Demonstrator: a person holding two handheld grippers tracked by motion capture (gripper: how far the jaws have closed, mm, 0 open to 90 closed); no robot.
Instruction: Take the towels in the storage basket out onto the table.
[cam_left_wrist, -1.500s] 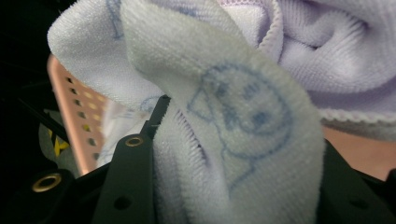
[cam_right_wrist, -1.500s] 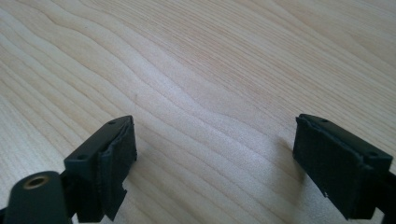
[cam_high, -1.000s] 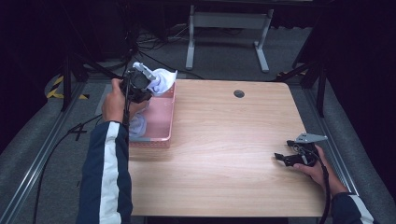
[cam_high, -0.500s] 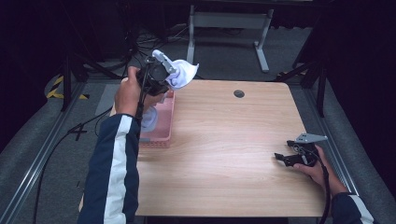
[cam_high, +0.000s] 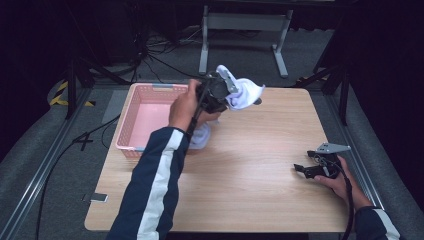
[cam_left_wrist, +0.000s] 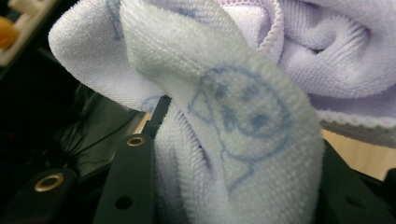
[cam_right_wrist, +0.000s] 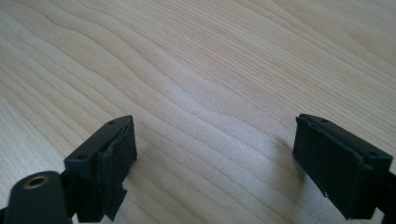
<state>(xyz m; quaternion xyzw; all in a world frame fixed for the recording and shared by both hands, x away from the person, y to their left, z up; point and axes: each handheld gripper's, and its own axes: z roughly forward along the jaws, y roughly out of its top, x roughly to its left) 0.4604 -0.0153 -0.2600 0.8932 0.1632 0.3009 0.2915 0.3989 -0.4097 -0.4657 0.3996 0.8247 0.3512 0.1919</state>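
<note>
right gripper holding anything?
No, in the right gripper view the right gripper has its jaws spread wide with nothing between them but bare wooden table.

Towel (cam_left_wrist: 243, 116) is fuzzy looped terry cloth, table (cam_right_wrist: 210, 70) is smooth matt wood grain, basket (cam_high: 131, 112) is perforated pink plastic.

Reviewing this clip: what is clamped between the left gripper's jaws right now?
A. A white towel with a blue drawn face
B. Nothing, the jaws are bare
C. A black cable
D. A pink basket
A: in the left gripper view, the white towel with its blue drawn face is bunched between the left gripper's black jaws, and the high view shows it carried above the table.
</note>
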